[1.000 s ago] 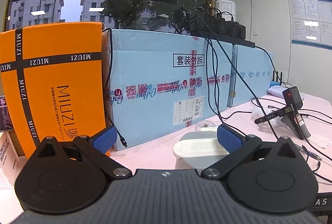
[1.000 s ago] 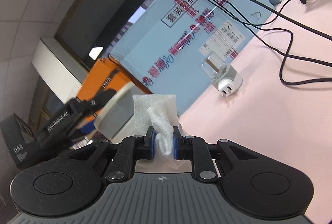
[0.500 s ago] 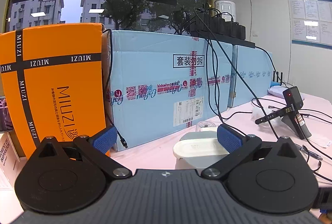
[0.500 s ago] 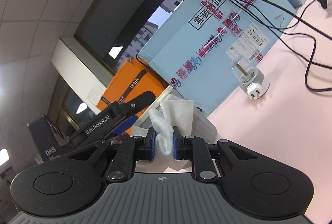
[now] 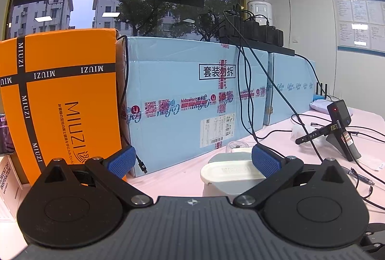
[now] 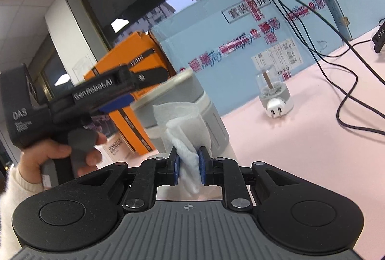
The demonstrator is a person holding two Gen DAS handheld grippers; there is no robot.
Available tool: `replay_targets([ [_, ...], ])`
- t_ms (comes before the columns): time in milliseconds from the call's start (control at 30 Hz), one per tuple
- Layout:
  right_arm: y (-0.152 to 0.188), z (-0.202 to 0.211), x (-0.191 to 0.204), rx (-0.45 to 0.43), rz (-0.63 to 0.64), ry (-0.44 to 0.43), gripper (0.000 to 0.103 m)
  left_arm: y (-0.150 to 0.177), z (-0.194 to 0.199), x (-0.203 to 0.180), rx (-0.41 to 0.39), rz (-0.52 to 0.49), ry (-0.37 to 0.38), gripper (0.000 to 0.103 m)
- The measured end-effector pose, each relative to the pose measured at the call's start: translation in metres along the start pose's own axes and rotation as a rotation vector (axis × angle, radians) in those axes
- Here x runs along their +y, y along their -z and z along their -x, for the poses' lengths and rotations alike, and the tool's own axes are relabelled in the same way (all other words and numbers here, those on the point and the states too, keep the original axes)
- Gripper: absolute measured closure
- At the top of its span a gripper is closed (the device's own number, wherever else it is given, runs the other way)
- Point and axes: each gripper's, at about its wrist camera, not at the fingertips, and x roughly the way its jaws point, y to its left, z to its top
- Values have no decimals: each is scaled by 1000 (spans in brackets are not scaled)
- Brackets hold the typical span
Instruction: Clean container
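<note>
A grey container with a white band (image 6: 190, 106) stands upright on the pink table; in the left wrist view it (image 5: 231, 171) shows low between the fingers, its white rim facing me. My left gripper (image 5: 192, 161) is open wide above it, seen from the side in the right wrist view (image 6: 120, 97). My right gripper (image 6: 189, 166) is shut on a crumpled white wipe (image 6: 185, 137), held against the container's side.
An orange MIUZI box (image 5: 60, 101) and light blue cartons (image 5: 192, 101) line the table's back. A small clear-topped grey device (image 6: 274, 96) and black cables (image 6: 349, 82) lie to the right. A third gripper on a stand (image 5: 339, 130) sits at far right.
My right gripper has swung level and moved in with the wipe, now facing the container's side. The left gripper has hardly moved.
</note>
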Motion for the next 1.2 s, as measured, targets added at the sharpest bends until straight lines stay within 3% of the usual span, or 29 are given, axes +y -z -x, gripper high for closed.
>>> replay_targets([
  [233, 0, -2, -1, 25, -16, 8, 87, 1, 0, 0, -2, -3, -2, 0],
  [567, -11, 12, 7, -50, -14, -55, 87, 1, -1, 0, -4, -5, -6, 0],
  [1200, 3, -8, 1, 53, 44, 22, 87, 0, -1, -1, -7, -4, -1, 0],
])
